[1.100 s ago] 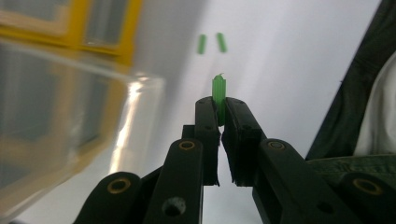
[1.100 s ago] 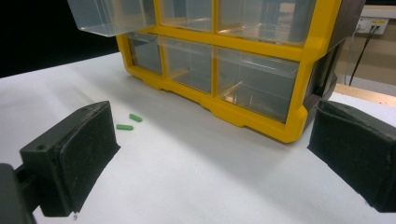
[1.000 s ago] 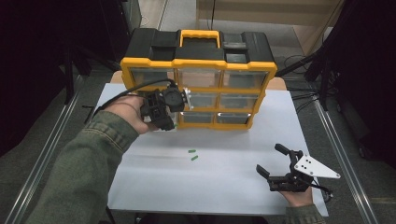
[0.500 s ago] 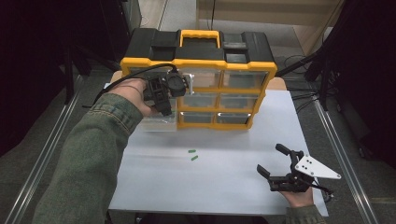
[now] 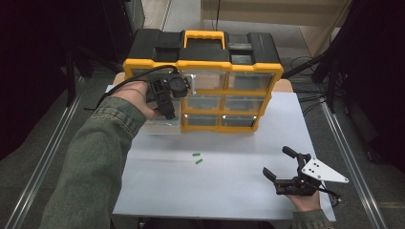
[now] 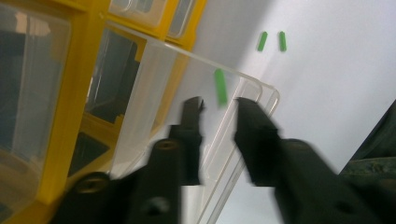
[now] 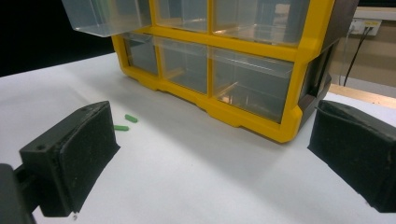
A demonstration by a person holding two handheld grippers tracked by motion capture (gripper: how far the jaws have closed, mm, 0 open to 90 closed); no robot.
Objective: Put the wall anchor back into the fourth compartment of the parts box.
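A yellow and black organizer [image 5: 205, 47] with clear drawers stands at the back of the table. Its bottom-left drawer [image 5: 162, 126] [image 6: 154, 93] is pulled out. My left gripper [image 5: 168, 101] [image 6: 218, 108] hangs over that drawer. Its jaws have just been opening and now stand open with nothing between them. A small green piece [image 6: 220, 87] shows inside the drawer just past the fingertips. Two more green pieces [image 5: 197, 158] [image 6: 272, 41] [image 7: 125, 123] lie on the white sheet. My right gripper [image 5: 281, 166] [image 7: 212, 154] rests near the front right, jaws wide open and empty.
The white sheet [image 5: 229, 191] covers the table between the organizer and the front edge. Metal rails [image 5: 348, 157] run along both sides of the table. A black cable [image 5: 124, 88] trails from the left gripper.
The left hand has moved away from me toward the organizer, ending over the pulled-out drawer. The right gripper has stayed where it was.
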